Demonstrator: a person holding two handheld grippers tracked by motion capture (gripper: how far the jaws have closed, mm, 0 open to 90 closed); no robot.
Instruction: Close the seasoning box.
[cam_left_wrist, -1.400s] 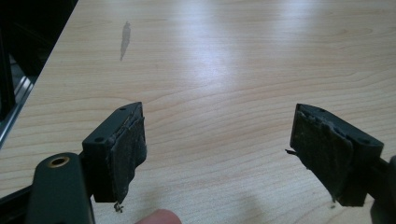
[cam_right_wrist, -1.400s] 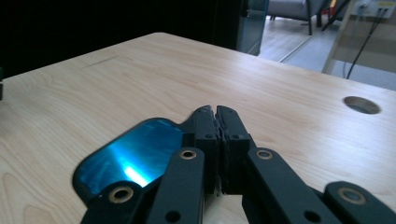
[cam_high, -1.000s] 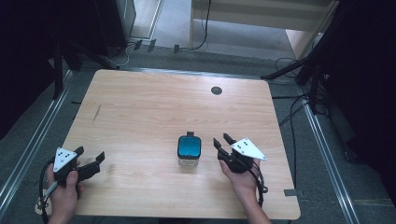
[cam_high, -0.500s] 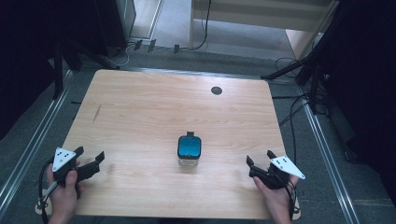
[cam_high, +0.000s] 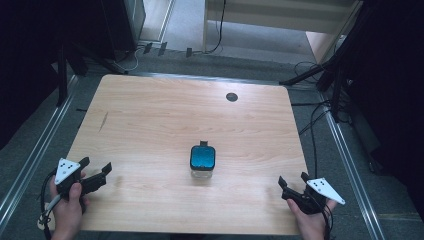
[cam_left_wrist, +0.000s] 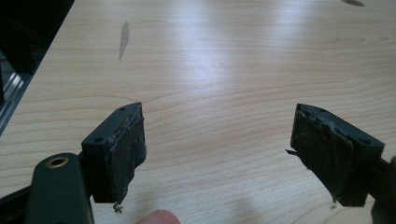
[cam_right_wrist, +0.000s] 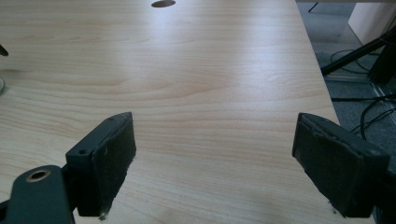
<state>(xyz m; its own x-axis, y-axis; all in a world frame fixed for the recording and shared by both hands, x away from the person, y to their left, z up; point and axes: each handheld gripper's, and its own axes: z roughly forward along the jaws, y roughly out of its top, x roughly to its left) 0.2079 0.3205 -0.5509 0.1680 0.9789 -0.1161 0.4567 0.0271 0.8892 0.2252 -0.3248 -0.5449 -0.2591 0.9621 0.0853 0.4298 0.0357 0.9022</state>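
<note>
One jar (cam_high: 202, 162) with a blue lid stood upright near the middle of the table (cam_high: 165, 115), slightly toward the near edge, with a small dark tab showing at its far side. Nothing touched it. The left gripper (cam_high: 95, 172) lay at the near left corner, held in a hand (cam_high: 65, 207), well apart from the jar; its jaws stood wide with only bare wood between them, and in the left gripper view its worn pads (cam_left_wrist: 128, 151) faced each other across the grain. The right gripper (cam_high: 292, 186) sat at the near right corner, also well apart from the jar, jaws spread wide and holding nothing. A dark round hole (cam_high: 231, 97) marked the far right part of the table, and a thin dark streak (cam_high: 103, 121) lay toward its left side. Cables (cam_high: 312, 117) trailed over the floor to the right.
</note>
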